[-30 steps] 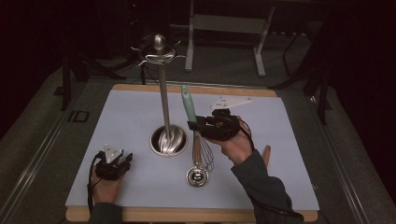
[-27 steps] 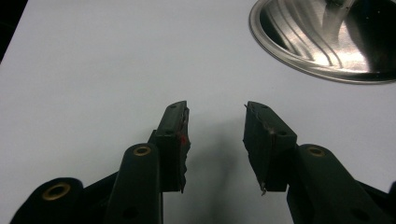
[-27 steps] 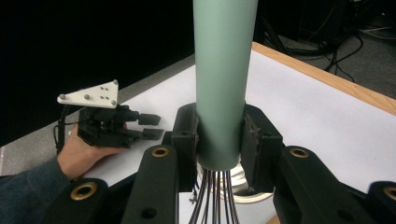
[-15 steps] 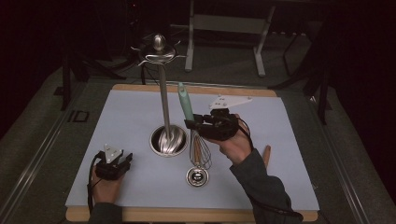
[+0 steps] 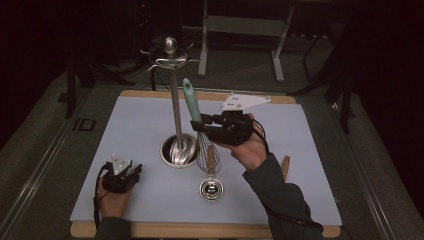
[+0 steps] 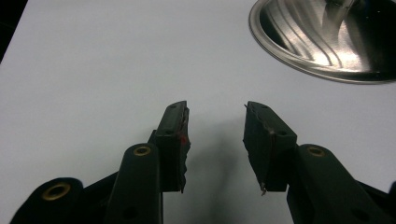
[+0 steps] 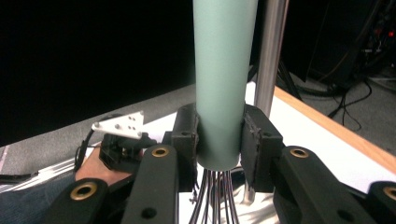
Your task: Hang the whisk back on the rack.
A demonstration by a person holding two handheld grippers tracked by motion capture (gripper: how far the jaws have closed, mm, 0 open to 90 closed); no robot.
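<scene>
while the right claw grips the whisk by the lower end of its pale green handle, the whisk stands nearly upright, handle up and tilted a little toward the far left, wire head hanging down. in the right gripper view the two black jaws press against either side of that green handle, about half closed, with the wires fanning out just below them. in the high view the wire head hangs just above the worktop, between the round steel base of the utensil stand and a small round metal piece lying nearer the person. the stand's thin steel pole rises just left of the whisk handle, close beside it but apart, and ends in a hooked crown with a knob on top; the same pole shows right behind the handle in the right gripper view. a wooden stick peeks out from behind the right sleeve.

the left claw rests low near the front left of the white worktop, its jaws parted by a moderate gap with nothing between them, only bare white surface underneath. the rim of the steel base sits ahead and to the right in the left gripper view, well apart from the jaws. in the high view the left hand holds that gripper near the worktop's front edge.
</scene>
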